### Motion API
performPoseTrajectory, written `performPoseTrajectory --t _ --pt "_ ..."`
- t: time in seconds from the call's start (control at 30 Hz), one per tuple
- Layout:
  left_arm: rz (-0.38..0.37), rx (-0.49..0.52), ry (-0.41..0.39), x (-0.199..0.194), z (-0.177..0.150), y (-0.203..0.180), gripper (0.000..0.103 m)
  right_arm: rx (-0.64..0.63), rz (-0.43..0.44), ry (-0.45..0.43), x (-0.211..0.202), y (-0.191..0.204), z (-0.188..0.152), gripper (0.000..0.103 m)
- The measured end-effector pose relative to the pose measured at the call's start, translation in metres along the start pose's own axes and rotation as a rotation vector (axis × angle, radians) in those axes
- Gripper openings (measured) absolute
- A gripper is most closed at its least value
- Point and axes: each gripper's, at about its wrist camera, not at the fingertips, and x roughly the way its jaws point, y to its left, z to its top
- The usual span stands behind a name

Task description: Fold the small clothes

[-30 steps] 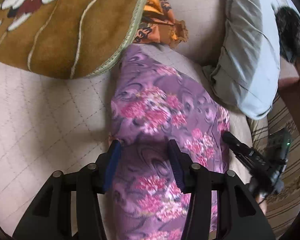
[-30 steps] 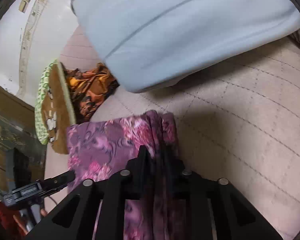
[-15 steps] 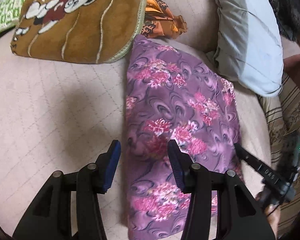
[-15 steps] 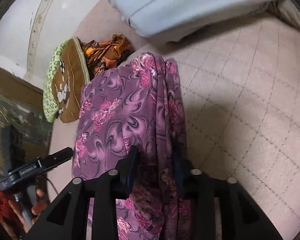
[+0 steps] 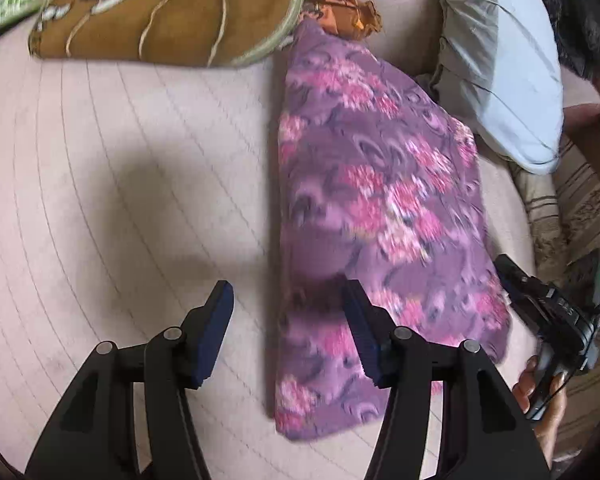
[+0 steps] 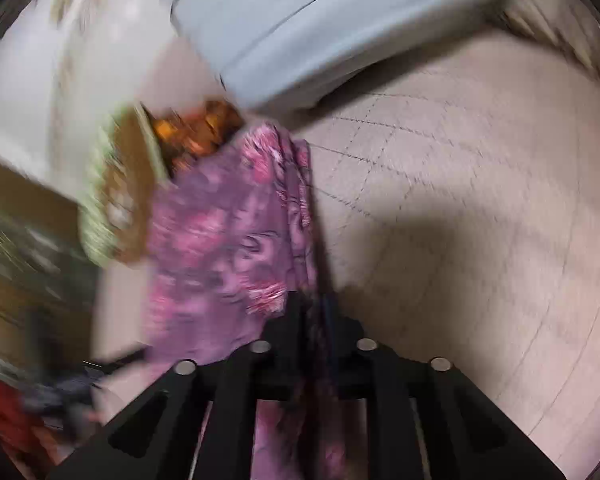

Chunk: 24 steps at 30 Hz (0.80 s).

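The purple floral garment (image 5: 380, 216) lies as a long, narrow folded panel on the quilted beige bed cover (image 5: 112, 184), its far end touching the brown cartoon cushion (image 5: 168, 4) and a crumpled orange cloth (image 5: 340, 4), with a pale blue pillow (image 5: 512, 80) just beside its right edge. The fabric looks thin and slippery, printed with pink blossoms and dark swirls; it drapes in soft pleats where it is gathered.

The right gripper (image 6: 312, 312) is clenched on a bunched edge of the garment, the cloth running down between its fingers, probably to keep that side taut and straight while the fold is set. The left gripper (image 5: 288, 320) has just been opening and now stands released, one blue ribbed pad over the bare cover and the other over the cloth's near left edge, so the straight folded edge runs between the pads untouched. Both views are blurred.

A hand (image 5: 540, 392) is visible holding the right tool's handle.
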Motion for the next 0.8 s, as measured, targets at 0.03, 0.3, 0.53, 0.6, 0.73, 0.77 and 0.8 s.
performPoseTrajectory --t 0.03,0.3,0.53,0.6,0.73,0.77,0.8 --pt "-0.028 -0.007 0.009 -0.001 -0.005 0.002 0.058 0.033 0.037 -0.005 -0.008 -0.006 -0.003 0.040" --pt "-0.197 -0.107 0.117 0.025 -0.057 0.003 0.061 0.030 0.032 0.081 -0.005 -0.011 -0.055 0.046" --pt "-0.022 -0.006 0.080 0.016 -0.070 -0.007 0.030 -0.065 0.080 0.019 -0.022 0.020 -0.068 0.011" --pt "-0.022 0.000 0.079 0.021 -0.073 -0.007 0.029 -0.074 -0.044 0.056 -0.009 0.007 -0.075 0.012" --pt "-0.025 0.037 0.069 0.018 -0.078 -0.010 0.029 -0.141 -0.108 0.053 -0.003 0.000 -0.085 0.014" --pt "-0.033 0.046 0.071 0.013 -0.082 -0.006 0.029 -0.139 -0.116 0.061 -0.003 0.003 -0.083 0.017" --pt "-0.046 0.058 0.072 0.007 -0.083 -0.005 0.029 -0.139 -0.124 0.075 -0.003 0.009 -0.080 0.022"
